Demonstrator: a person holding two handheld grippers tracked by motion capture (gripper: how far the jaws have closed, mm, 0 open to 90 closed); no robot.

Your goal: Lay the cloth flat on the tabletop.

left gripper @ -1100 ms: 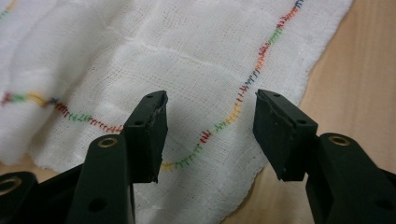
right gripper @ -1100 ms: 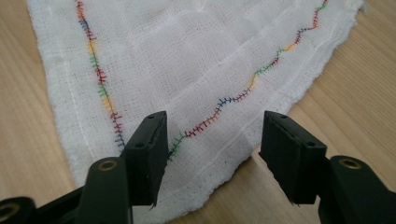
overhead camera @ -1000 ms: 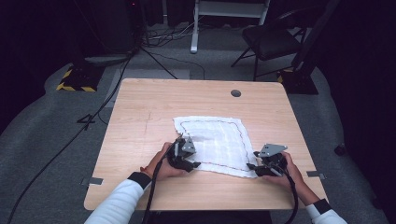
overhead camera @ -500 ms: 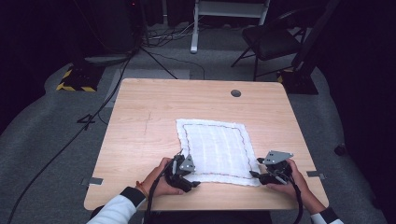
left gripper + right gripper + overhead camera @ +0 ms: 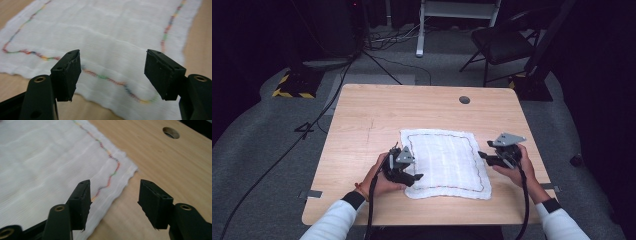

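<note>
The cloth [image 5: 444, 162] lies flat between both grippers, its near-left hem just ahead of the left gripper [image 5: 112, 75], whose fingers are spread, while its right edge sits under the right gripper [image 5: 112, 202], fingers likewise spread and holding nothing.

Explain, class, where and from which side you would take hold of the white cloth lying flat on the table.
Grip the white cloth at its near corners, coming in low from the person's side. It lies flat, so only the thin edges offer anything to pinch. The left gripper already stands open over the near-left hem, and the right gripper stands open at the right edge, so each could probably close on a corner.
</note>
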